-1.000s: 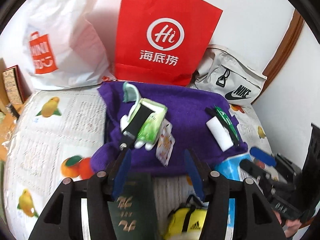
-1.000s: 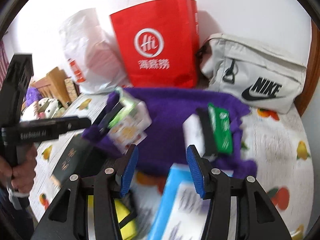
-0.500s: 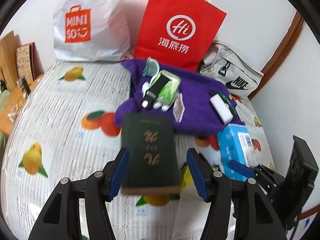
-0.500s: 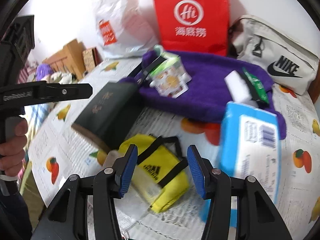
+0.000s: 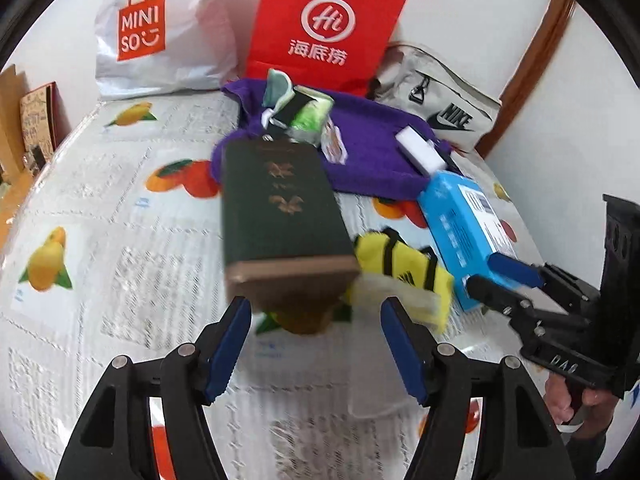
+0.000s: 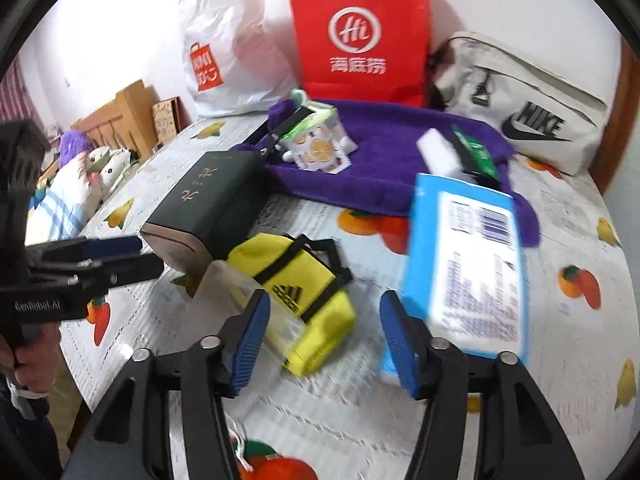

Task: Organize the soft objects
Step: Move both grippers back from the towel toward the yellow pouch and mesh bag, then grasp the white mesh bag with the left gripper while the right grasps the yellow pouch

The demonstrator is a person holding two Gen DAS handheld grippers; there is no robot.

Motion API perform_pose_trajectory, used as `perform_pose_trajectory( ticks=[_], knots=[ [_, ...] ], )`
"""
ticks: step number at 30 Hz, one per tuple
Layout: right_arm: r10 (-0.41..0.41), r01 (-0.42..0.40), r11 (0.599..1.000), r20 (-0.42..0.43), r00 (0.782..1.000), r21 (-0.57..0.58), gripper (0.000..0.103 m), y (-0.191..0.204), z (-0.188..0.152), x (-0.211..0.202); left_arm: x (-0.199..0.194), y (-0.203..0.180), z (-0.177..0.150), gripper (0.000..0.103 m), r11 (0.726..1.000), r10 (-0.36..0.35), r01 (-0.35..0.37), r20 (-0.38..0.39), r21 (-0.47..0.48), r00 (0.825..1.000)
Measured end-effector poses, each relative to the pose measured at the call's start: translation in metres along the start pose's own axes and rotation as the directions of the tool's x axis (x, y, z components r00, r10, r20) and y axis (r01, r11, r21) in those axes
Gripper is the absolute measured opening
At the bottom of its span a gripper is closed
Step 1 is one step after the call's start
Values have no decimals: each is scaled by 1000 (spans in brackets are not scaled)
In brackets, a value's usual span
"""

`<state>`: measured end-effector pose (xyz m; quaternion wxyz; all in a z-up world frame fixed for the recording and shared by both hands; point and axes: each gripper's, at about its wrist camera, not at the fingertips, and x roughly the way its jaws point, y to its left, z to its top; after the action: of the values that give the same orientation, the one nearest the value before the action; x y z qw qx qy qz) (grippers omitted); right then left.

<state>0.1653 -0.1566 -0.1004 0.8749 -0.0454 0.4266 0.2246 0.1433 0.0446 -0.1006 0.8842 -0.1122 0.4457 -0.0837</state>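
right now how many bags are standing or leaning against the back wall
3: a white Miniso plastic bag on the left, a red paper bag in the middle, a grey Nike bag on the right. More may be hidden behind them.

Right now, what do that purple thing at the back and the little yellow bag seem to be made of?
The purple cloth looks like fuzzy knit or fleece: matte, nappy surface, soft slumped edges. The yellow bag looks like smooth woven synthetic fabric with black webbing straps and a printed logo; a clear, glossy plastic wrap seems to cover its near end. Blur leaves the weave unclear.
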Motion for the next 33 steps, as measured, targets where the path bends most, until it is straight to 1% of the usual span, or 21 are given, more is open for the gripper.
perform_pose_trajectory(
  ticks=[4, 10, 11, 12, 14, 15, 17, 19, 20, 21, 22, 24, 25, 26, 27, 29, 30, 33],
  knots=[
    [-29, 28, 999, 26, 999, 24, 58, -11, -8, -14, 7, -16, -12, 67, 999, -26, 27, -24, 42, 999],
    [-37, 33, 995, 42, 998, 91, 58, -30, -20, -25, 40, -44, -26, 69, 995, -57, 64, -89, 76, 994],
    [-38, 34, 995, 40, 998, 95, 58, -33, -23, -26, 45, -49, -28, 72, 995, -58, 65, -99, 78, 993],
    [-44, 40, 995, 37, 998, 97, 58, -36, -26, -27, 49, -52, -29, 77, 995, -54, 62, -102, 80, 993],
    [-51, 47, 994, 35, 998, 102, 58, -41, -32, -29, 54, -63, -32, 82, 993, -25, 34, -80, 110, 996],
    [-51, 47, 993, 32, 998, 107, 58, -44, -34, -30, 55, -67, -33, 83, 991, -17, 27, -75, 129, 997],
    [-51, 47, 991, 26, 998, 124, 58, -50, -40, -31, 60, -77, -36, 86, 985, 22, -10, -72, 174, 997],
    [-45, 41, 990, 27, 999, 135, 58, -53, -43, -32, 64, -85, -40, 86, 972, 91, -79, -46, 222, 995],
    [-45, 41, 990, 26, 999, 139, 58, -55, -44, -32, 65, -87, -41, 83, 967, 111, -100, -38, 234, 993],
    [-44, 40, 989, 26, 999, 141, 58, -55, -45, -33, 64, -88, -43, 76, 963, 131, -121, -23, 242, 991],
    [-41, 37, 989, 27, 999, 140, 58, -55, -45, -33, 63, -87, -42, 71, 961, 138, -130, -16, 243, 990],
    [-35, 30, 990, 33, 999, 135, 58, -53, -44, -34, 58, -82, -41, 45, 963, 135, -130, -5, 237, 991],
    [-32, 27, 991, 36, 999, 130, 58, -50, -43, -34, 56, -77, -39, 38, 965, 133, -129, -4, 231, 991],
    [-28, 23, 992, 38, 999, 124, 58, -48, -42, -34, 53, -71, -38, 25, 968, 121, -116, -7, 221, 993],
    [-24, 19, 993, 41, 999, 116, 58, -44, -40, -34, 52, -66, -38, 17, 972, 104, -99, -13, 213, 995],
    [-19, 14, 995, 46, 999, 100, 58, -38, -37, -33, 44, -51, -36, 14, 983, 54, -49, -23, 179, 998],
    [-17, 13, 996, 49, 999, 90, 58, -34, -36, -33, 43, -48, -36, 11, 984, 51, -47, -18, 170, 999],
    [-11, 8, 997, 46, 999, 82, 58, -28, -33, -31, 34, -29, -31, 10, 988, 63, -64, 10, 141, 998]
  ],
)
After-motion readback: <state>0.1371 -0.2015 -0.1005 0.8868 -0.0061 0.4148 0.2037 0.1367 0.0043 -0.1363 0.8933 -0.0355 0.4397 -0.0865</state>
